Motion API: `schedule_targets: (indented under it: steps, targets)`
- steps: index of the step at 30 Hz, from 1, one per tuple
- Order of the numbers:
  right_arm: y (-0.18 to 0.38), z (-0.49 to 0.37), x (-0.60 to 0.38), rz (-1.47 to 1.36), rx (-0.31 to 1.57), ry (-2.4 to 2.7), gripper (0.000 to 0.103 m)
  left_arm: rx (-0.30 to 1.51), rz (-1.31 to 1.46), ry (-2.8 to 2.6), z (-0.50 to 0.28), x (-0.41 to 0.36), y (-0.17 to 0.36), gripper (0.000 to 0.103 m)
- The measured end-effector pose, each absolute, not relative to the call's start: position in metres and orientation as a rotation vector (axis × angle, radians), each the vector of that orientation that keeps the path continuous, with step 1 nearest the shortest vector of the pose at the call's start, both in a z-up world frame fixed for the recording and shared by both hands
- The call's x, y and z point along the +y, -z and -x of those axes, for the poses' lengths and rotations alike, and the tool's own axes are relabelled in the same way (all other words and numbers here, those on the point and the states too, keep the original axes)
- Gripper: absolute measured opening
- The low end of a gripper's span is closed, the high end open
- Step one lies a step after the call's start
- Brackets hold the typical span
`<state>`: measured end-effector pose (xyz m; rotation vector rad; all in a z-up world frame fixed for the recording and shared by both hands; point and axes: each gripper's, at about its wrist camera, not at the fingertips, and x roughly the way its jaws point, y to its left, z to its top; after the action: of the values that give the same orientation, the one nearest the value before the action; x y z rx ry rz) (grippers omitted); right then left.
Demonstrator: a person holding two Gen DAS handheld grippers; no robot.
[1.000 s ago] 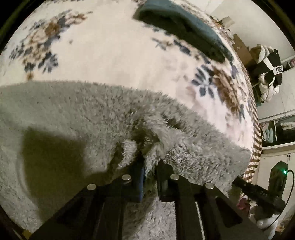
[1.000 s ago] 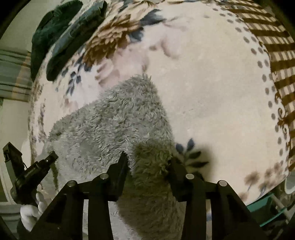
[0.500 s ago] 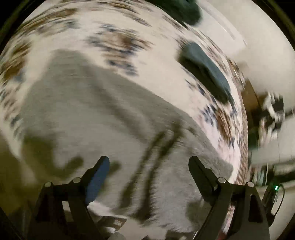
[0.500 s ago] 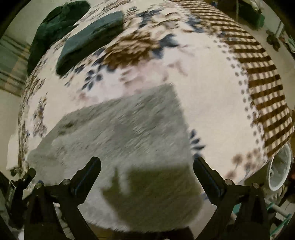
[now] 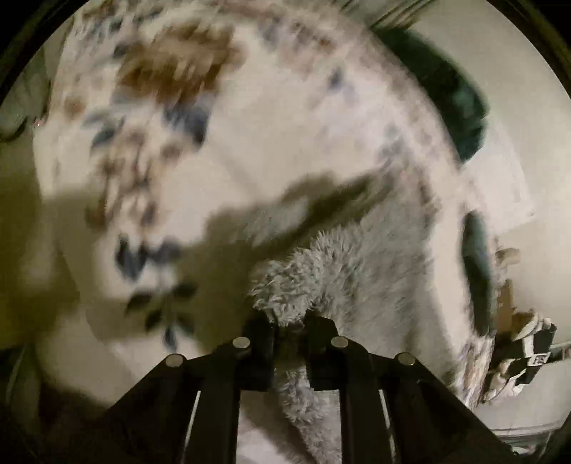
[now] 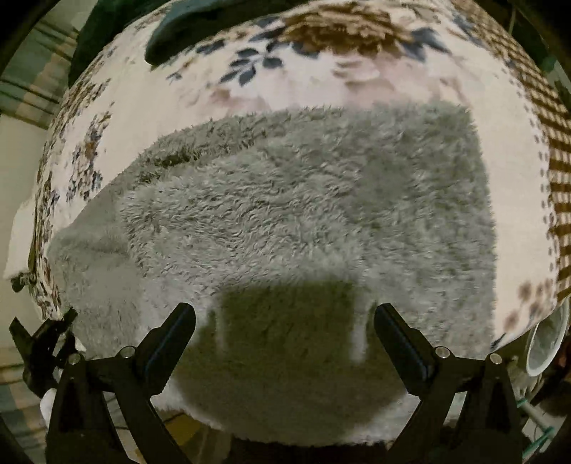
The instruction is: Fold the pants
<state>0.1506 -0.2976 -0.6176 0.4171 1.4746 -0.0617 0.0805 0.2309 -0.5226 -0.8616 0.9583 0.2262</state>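
The grey fluffy pants lie folded on a floral blanket. My right gripper is open and empty, hovering over the near edge of the pants, its shadow on the fleece. In the left wrist view, my left gripper is shut on a bunched edge of the pants. The fleece runs off to the right. This view is motion-blurred.
Dark green folded clothes lie at the far edge of the blanket, also in the left wrist view. A brown checked border runs along the right. A white bucket stands at the lower right.
Both grippers let go of the pants and opened. The left one then swung to another edge and shut on it. The right stayed open, closer over the pants.
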Motion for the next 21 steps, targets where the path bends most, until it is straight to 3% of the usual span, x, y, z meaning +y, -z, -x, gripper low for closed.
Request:
schedule_targets:
  steps: [3,10,11,12,13,15,21]
  targets:
    - [0.626,-0.154,-0.297,-0.431,1.489,0.078,0.102,0.900,0.774,-0.188,-0.089,0.230,0.501,0.010]
    - [0.633,-0.157,-0.294,-0.415,1.516,0.079,0.102,1.028,0.939,-0.208,-0.095,0.257,0.560,0.017]
    - [0.633,-0.157,-0.293,-0.413,1.516,0.076,0.102,1.002,0.986,-0.178,-0.089,0.260,0.557,0.021]
    - [0.633,-0.158,-0.292,-0.412,1.516,0.071,0.102,0.956,1.029,-0.137,-0.081,0.263,0.551,0.032]
    - [0.633,-0.159,-0.290,-0.412,1.517,0.069,0.102,0.918,1.041,-0.122,-0.073,0.266,0.546,0.051]
    - [0.635,-0.160,-0.289,-0.419,1.519,0.071,0.102,0.872,1.045,-0.132,-0.058,0.272,0.544,0.078]
    - [0.642,-0.161,-0.287,-0.456,1.526,0.090,0.102,0.928,1.124,-0.156,-0.062,0.280,0.585,0.078]
